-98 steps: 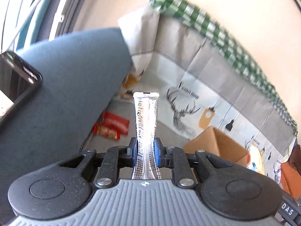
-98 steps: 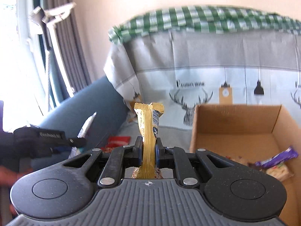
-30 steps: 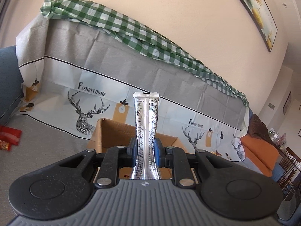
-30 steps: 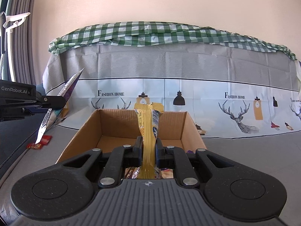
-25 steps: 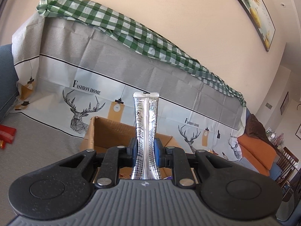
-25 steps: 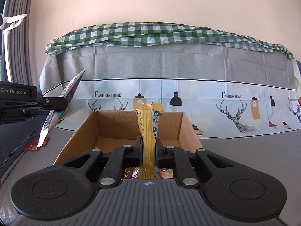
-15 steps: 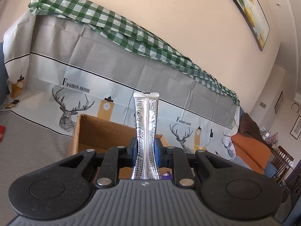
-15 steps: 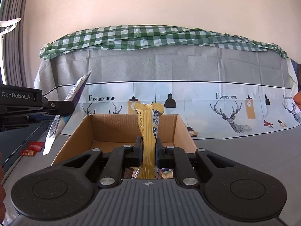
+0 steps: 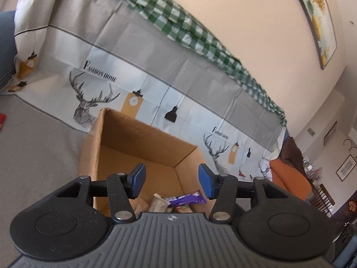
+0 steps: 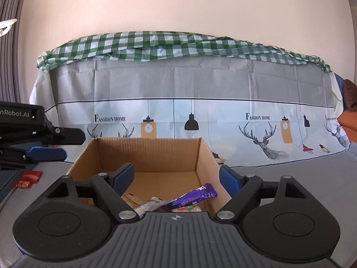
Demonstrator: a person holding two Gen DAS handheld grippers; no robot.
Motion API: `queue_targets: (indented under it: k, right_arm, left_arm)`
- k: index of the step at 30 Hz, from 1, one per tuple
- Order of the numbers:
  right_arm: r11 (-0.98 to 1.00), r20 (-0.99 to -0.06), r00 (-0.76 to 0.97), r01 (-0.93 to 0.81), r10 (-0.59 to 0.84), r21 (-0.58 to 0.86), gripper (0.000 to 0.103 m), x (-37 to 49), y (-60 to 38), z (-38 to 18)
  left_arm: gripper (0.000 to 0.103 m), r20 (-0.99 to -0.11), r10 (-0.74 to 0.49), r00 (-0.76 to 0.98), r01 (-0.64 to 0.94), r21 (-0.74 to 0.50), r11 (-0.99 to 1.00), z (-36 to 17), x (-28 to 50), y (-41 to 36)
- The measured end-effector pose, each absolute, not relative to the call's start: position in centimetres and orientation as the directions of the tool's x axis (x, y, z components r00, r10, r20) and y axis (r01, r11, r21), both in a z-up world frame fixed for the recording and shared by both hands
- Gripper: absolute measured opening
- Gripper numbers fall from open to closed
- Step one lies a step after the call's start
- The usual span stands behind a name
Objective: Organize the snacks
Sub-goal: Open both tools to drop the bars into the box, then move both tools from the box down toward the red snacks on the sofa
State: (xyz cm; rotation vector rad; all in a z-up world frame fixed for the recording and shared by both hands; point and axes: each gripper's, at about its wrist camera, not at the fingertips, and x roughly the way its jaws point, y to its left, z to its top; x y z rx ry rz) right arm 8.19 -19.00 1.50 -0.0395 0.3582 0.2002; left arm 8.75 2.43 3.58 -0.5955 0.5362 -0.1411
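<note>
Both tongs hang released over the cardboard box [image 10: 147,154], the left gripper [image 9: 171,181] and right gripper [image 10: 177,177] each with jaws spread wide; a purple snack bar [image 10: 191,196] lies inside at 6 o'clock, 2 red packets [image 10: 28,178] outside at 9.

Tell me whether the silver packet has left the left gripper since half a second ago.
Yes. The left gripper is open and holds nothing; the silver packet that stood between its fingers is gone. A silvery wrapper lies in the box below, probably it.
</note>
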Motion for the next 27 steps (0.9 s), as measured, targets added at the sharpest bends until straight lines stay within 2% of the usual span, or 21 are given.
queue_targets:
  k: [3, 10, 15, 16, 18, 21, 23, 27]
  right_arm:
    - [0.979, -0.381, 0.905, -0.202, 0.187, 0.002, 0.085, 8.6, -18.5, 1.3]
    - [0.973, -0.372, 0.903, -0.229, 0.213, 0.002, 0.084, 8.1, -17.1, 1.4]
    - [0.969, -0.376, 0.895, -0.242, 0.239, 0.041, 0.079, 8.1, -16.2, 1.5]
    - [0.968, -0.379, 0.892, -0.245, 0.247, 0.053, 0.074, 8.1, -16.0, 1.5]
    - [0.962, -0.383, 0.883, -0.260, 0.271, 0.080, 0.056, 8.1, -15.6, 1.6]
    - [0.947, -0.384, 0.866, -0.295, 0.320, 0.124, 0.039, 8.0, -14.6, 1.6]
    - [0.935, -0.380, 0.855, -0.322, 0.353, 0.147, 0.036, 7.9, -13.7, 1.7]
    - [0.909, -0.366, 0.832, -0.381, 0.417, 0.169, 0.036, 7.3, -11.5, 1.8]
  left_arm:
    - [0.057, -0.462, -0.286, 0.839, -0.043, -0.582, 0.812, 3.1, 8.8, 3.1]
    - [0.056, -0.470, -0.269, 0.840, -0.046, -0.557, 0.829, 3.6, 8.1, 4.1]
    - [0.049, -0.475, -0.246, 0.845, -0.057, -0.536, 0.842, 4.0, 7.6, 5.2]
    - [0.046, -0.479, -0.239, 0.845, -0.060, -0.529, 0.846, 4.0, 7.5, 5.4]
    - [0.041, -0.487, -0.219, 0.845, -0.068, -0.505, 0.860, 4.2, 7.2, 5.9]
    - [0.034, -0.505, -0.173, 0.846, -0.086, -0.448, 0.890, 4.3, 6.8, 6.6]
    - [0.029, -0.516, -0.138, 0.845, -0.109, -0.419, 0.901, 4.3, 6.6, 7.2]
    - [0.029, -0.527, -0.088, 0.845, -0.166, -0.415, 0.895, 4.2, 6.1, 9.3]
